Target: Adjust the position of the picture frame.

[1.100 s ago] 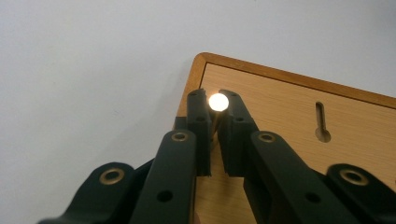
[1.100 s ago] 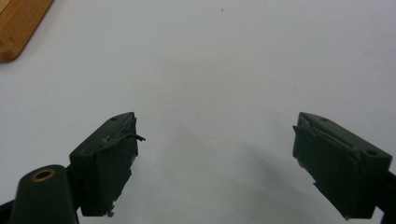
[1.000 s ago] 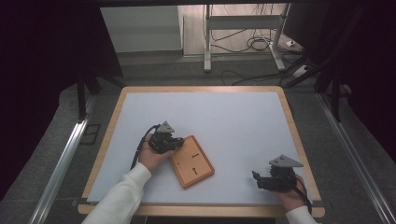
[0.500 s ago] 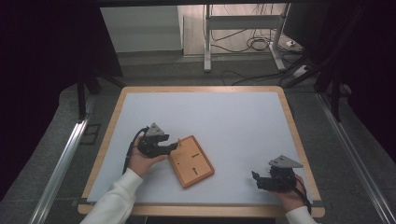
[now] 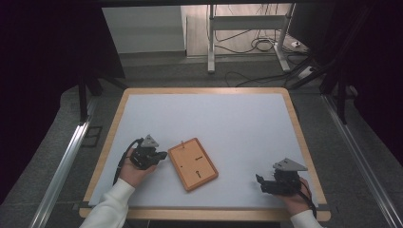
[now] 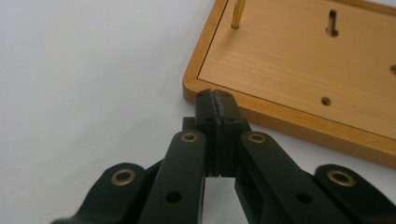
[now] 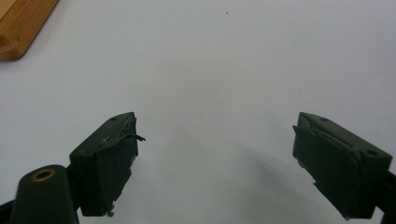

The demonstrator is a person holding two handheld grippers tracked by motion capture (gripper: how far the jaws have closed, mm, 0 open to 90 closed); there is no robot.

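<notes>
A flat wooden board (image 5: 192, 164) with a raised rim, a slot and small holes lies on the white table. A thin brass pin (image 6: 238, 14) stands upright near the board's far corner. My left gripper (image 5: 163, 155) sits just left of the board. In the left gripper view its jaws (image 6: 216, 95) are pressed together with nothing between them, the tips just short of the board's rim (image 6: 280, 116). They have just been closing. My right gripper (image 5: 259, 182) rests near the table's front right, open (image 7: 215, 126) over bare white surface. A board corner (image 7: 18, 23) shows at the top left of the right gripper view.
The white tabletop has a wooden border (image 5: 204, 90). Beyond it are a metal stand (image 5: 247, 28) and cables (image 5: 259, 45) on the floor. Metal rails (image 5: 66, 161) run along both sides of the table.
My left hand has drawn its gripper left and slightly nearer, off the board's corner. The board and the right gripper have stayed put.
</notes>
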